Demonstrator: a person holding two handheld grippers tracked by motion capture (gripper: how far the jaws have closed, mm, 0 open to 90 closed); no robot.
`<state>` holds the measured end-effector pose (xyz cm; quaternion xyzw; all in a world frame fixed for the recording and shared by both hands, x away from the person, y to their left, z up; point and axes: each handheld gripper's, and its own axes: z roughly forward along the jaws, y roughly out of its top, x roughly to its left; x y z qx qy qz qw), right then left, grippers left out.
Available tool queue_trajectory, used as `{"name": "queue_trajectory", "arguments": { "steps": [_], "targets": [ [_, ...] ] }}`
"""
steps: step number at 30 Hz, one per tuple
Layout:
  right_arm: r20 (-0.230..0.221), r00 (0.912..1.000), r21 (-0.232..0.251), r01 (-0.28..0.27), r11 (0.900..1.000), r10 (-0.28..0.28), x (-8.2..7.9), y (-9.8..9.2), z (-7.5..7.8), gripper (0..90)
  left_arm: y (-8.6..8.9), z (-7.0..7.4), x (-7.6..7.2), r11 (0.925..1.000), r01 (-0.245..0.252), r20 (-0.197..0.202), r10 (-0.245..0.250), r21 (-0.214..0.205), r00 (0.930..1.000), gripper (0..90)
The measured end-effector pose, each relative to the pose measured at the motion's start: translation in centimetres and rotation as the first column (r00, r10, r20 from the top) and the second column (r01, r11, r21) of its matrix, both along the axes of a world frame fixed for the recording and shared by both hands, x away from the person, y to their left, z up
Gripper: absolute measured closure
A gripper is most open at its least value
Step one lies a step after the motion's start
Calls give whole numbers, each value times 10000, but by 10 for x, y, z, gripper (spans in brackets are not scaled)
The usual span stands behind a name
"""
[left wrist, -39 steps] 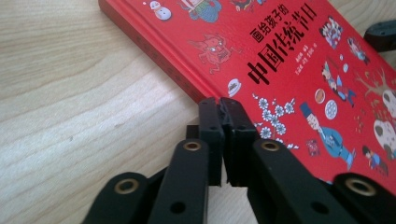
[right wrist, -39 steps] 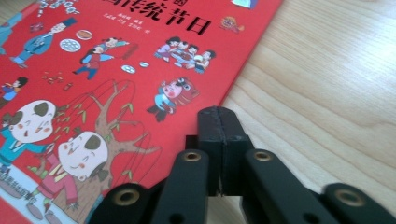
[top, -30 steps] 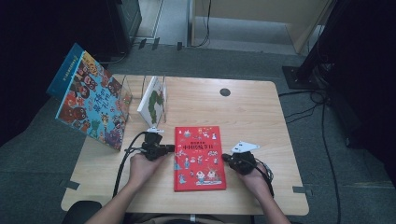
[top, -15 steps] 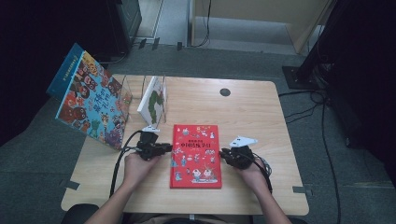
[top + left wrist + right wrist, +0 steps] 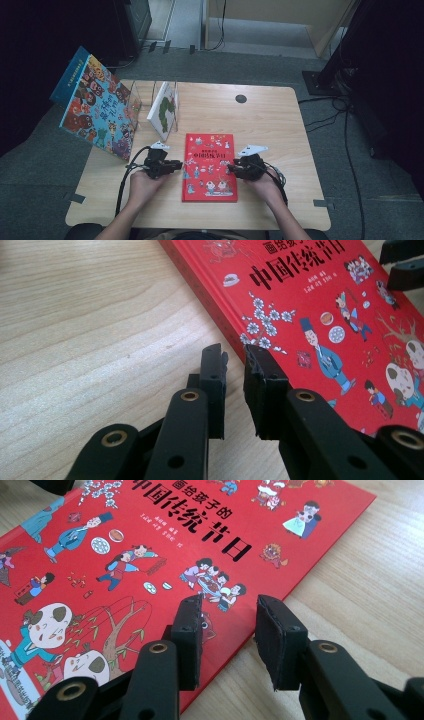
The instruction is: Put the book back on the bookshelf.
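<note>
- The left gripper [image 5: 176, 165] lies low at the red book's [image 5: 210, 167] left edge, forearm coming in from the bottom of the high view; its jaws stand a narrow gap apart, clamping nothing, one tip at the cover's edge.
- The right gripper [image 5: 233, 169] mirrors it at the book's right edge; its jaws have just been opening and straddle the edge without pressing it.
- The book lies flat on the table [image 5: 280, 125], near the person, between both hands.
- Its cover bears large black Chinese characters above cartoon figures.
- The cover is glossy and rectangular; the table is pale wood grain; the jaw pads [image 5: 272, 640] are black and ribbed.
- Two picture books [image 5: 97, 112] stand at the table's left.
</note>
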<state>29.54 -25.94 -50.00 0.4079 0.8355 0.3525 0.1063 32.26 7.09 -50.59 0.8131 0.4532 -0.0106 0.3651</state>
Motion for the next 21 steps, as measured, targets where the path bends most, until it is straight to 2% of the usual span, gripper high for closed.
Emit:
{"name": "queue_trajectory", "arguments": {
  "steps": [2,5,7,9,12,14,15,16,17,18,19,20,21],
  "targets": [
    [-343,9993,17,143,9999,-142,1,0,1,623,0,0,-1,10000,52,139,-53,76,9999,787],
    [-885,9953,93,413,9991,-403,5,-1,3,605,-2,-1,-4,9997,-235,342,231,117,9992,786],
    [-1376,9883,184,691,9974,-660,9,-1,4,606,-3,-3,-6,9999,-65,464,69,-91,9989,775],
    [-1764,9808,198,880,9959,-832,11,-1,5,613,-4,-3,-7,9995,13,272,-4,-326,9996,744],
    [-2190,9704,165,1080,9940,-1018,16,0,6,616,-3,-3,-5,9988,-90,-59,88,-475,9999,749],
    [-2563,9585,90,1316,9913,-1249,18,1,8,614,-2,-3,-4,9985,-149,-212,138,-519,9997,748],
    [-2670,9545,75,1400,9901,-1329,20,1,8,613,-3,-2,-5,9991,-70,-174,63,-408,9998,757],
    [-2878,9462,72,1570,9876,-1483,21,2,9,610,-5,-2,-6,9997,61,-73,-63,-238,10000,780],
    [-3090,9375,83,1706,9853,-1597,23,2,9,606,-5,-2,-6,9997,61,-73,-63,-238,10000,812],
    [-3237,9309,105,1826,9831,-1694,24,2,9,603,-7,-2,-8,9999,112,127,-111,-63,9999,814],
    [-3359,9252,133,1920,9813,-1764,25,1,9,599,-7,-2,-8,9999,130,130,-129,-76,9998,815],
    [-3466,9208,187,1977,9801,-1791,26,1,8,594,-6,-2,-7,9998,35,-60,-36,-193,10000,814],
    [-3635,9125,238,2104,9773,-1876,28,0,8,597,-6,-2,-7,9998,24,-143,-27,-203,9999,817]
  ]
}}
